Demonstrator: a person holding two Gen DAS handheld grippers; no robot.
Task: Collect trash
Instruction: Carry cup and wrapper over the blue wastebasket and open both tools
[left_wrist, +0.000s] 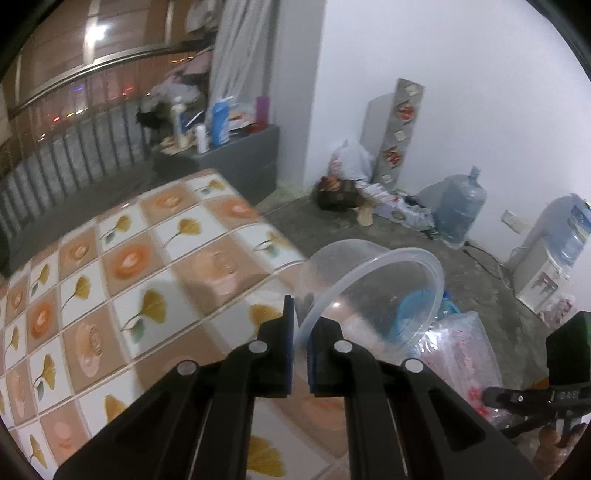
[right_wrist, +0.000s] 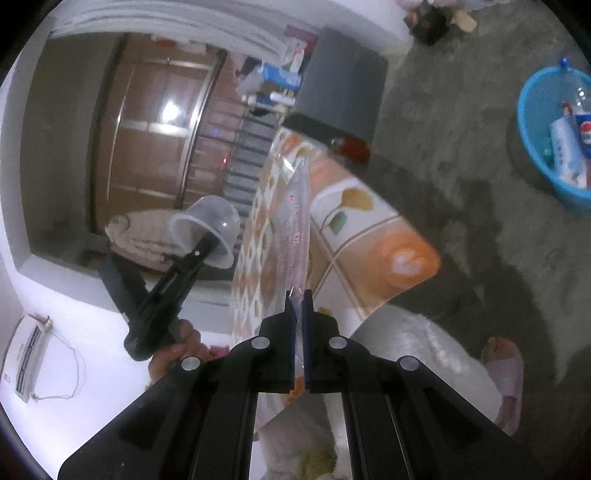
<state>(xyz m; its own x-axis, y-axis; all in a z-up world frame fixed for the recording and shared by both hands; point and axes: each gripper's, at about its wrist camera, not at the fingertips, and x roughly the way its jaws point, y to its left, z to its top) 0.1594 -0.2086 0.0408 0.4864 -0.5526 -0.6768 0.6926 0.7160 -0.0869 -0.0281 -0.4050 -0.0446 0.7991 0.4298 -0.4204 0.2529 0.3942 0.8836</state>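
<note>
My left gripper is shut on the rim of a clear plastic bowl, held tilted past the right edge of the tiled table. The bowl also shows in the right wrist view, on the left gripper. My right gripper is shut on the edge of a clear plastic bag with pink print, stretched above the table. The bag also shows in the left wrist view, below the bowl, with the right gripper's body at the right edge.
A blue basket with bottles and packets stands on the concrete floor. A red lighter lies at the table's far edge. A grey cabinet with clutter, water jugs and a dispenser line the wall.
</note>
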